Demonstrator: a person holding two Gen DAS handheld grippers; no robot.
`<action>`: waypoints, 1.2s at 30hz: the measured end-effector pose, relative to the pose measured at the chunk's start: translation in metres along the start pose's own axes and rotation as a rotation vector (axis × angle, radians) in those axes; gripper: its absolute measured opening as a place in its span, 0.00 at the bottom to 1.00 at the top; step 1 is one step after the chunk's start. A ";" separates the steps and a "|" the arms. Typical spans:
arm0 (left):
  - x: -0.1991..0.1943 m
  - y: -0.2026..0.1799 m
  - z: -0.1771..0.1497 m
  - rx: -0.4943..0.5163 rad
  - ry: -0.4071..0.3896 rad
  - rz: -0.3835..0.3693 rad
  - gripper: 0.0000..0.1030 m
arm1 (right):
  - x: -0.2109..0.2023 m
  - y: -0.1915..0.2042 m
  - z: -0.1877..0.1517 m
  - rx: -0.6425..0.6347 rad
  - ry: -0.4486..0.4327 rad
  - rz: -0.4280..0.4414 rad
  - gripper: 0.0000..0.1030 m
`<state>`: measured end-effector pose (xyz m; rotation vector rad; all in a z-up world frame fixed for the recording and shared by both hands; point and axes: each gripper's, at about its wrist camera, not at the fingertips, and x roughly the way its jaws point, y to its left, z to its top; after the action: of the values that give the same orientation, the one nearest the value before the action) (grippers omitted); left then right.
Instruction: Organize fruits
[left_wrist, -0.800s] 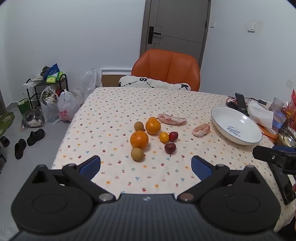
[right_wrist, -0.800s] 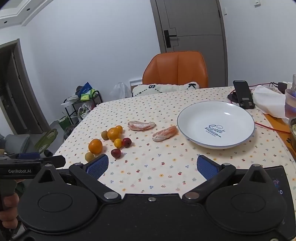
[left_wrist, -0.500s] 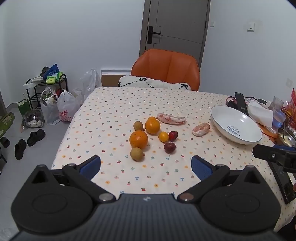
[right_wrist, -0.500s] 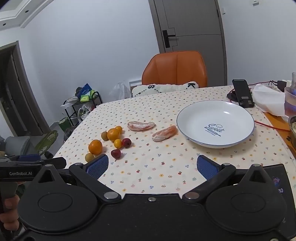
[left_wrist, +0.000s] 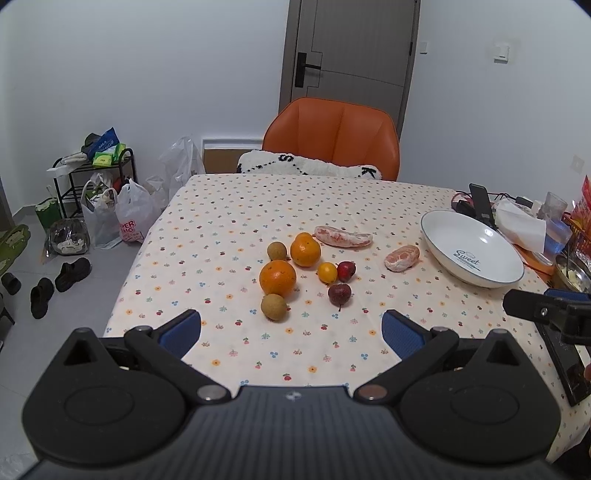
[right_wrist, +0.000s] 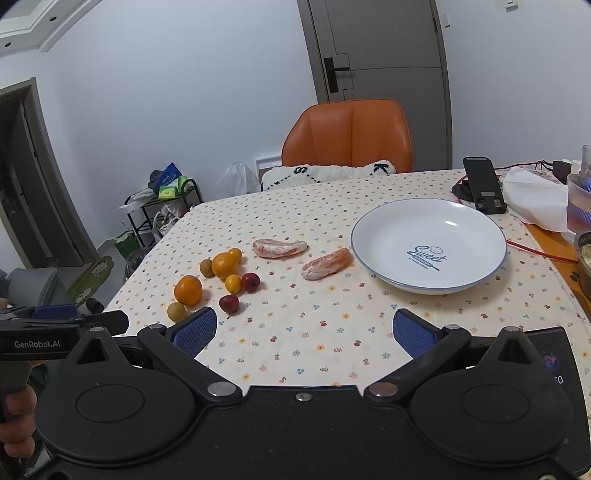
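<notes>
Change since earlier: almost none; both views have crept a little nearer the counter (left_wrist: 229, 206), and no fruit has shifted
Left gripper (left_wrist: 291, 334): jaws wide and empty, held low at the near edge, aimed at the fruit cluster, probably so either jaw can close round a piece
Right gripper (right_wrist: 304, 330): jaws wide and empty, hovering at the near edge between fruit and plate, likely placed for ferrying
Plate (right_wrist: 476, 284): white, empty, on the right side of the counter, the likely home for the fruit
Fruit cluster: two oranges, the nearer orange (left_wrist: 277, 277) touching a brown round fruit (left_wrist: 273, 307); a small yellow fruit (left_wrist: 327, 272) beside a red fruit (left_wrist: 346, 270); a darker red fruit (left_wrist: 339, 293) lies closest to the edge
Peeled segments: one peeled segment (right_wrist: 327, 263) lies just beside the plate rim, the other segment (right_wrist: 279, 247) further left
Progress: nothing plated yet, judged from the bare plate
Next move: the segment by the rim looks easiest, soft, so a gentle squeeze
</notes>
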<state>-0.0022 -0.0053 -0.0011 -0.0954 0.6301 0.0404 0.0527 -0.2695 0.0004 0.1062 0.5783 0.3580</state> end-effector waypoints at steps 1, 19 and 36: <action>-0.001 0.000 0.000 0.001 -0.003 0.001 1.00 | -0.001 0.000 0.000 0.001 -0.002 0.000 1.00; -0.004 0.001 0.001 0.008 -0.016 0.004 1.00 | -0.001 0.002 0.002 -0.013 0.000 0.001 1.00; -0.007 -0.004 0.001 0.019 -0.022 0.001 1.00 | -0.001 0.002 0.002 -0.021 -0.004 -0.002 1.00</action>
<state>-0.0071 -0.0098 0.0040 -0.0759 0.6082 0.0366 0.0524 -0.2683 0.0028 0.0861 0.5702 0.3617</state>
